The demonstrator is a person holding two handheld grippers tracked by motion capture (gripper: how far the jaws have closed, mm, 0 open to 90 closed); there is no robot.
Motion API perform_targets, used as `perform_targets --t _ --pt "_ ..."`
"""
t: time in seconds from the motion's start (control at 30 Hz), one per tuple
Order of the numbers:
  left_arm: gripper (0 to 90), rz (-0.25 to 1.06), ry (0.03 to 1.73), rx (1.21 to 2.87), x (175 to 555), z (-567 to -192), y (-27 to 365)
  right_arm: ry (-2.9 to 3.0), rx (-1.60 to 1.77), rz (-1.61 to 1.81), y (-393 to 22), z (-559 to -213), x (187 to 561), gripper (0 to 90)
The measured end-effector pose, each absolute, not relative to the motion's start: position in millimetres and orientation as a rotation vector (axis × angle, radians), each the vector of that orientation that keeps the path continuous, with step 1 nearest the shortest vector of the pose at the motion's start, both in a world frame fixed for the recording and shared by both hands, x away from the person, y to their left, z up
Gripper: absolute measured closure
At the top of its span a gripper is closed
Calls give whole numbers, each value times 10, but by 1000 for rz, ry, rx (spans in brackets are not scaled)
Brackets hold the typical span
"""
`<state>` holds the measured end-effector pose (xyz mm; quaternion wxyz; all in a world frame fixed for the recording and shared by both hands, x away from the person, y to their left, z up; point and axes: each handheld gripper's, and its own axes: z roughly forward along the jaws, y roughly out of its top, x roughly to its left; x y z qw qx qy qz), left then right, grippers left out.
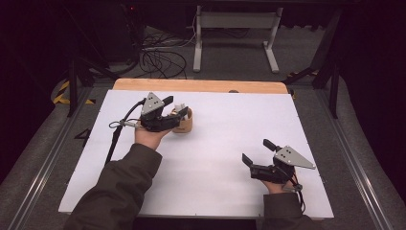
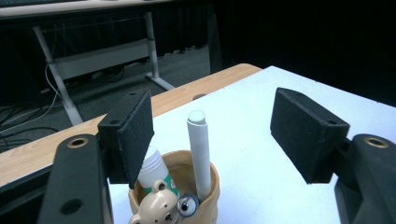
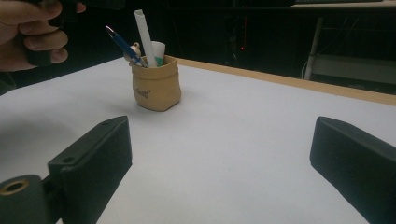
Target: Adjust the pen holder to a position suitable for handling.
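The left gripper (image 2: 210,135) hangs wide open over the pot (image 2: 212,184), gripping nothing, beside a white pen (image 2: 200,154). The right gripper view adds a blue pen (image 3: 123,46). The right gripper (image 1: 257,152) gapes empty, well apart.

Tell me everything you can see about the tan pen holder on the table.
The tan pen holder is a small sack-shaped cup with a wrinkled, rolled rim and faint lettering on its side; it looks ceramic or clay-like. It stands upright on the white table top, near the far wooden edge. Inside stand a white tube, a blue pen, a white bottle and a small bear figure. Neither gripper touches it.
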<state>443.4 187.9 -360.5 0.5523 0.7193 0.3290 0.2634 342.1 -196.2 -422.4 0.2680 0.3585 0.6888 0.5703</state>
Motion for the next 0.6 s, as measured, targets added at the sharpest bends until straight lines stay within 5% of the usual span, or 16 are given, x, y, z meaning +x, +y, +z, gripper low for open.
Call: perform_targets --t 0.6 --pt "229 616 754 1710 4228 -3605 1988 1857 968 1532 -1955 -4232 3422 64"
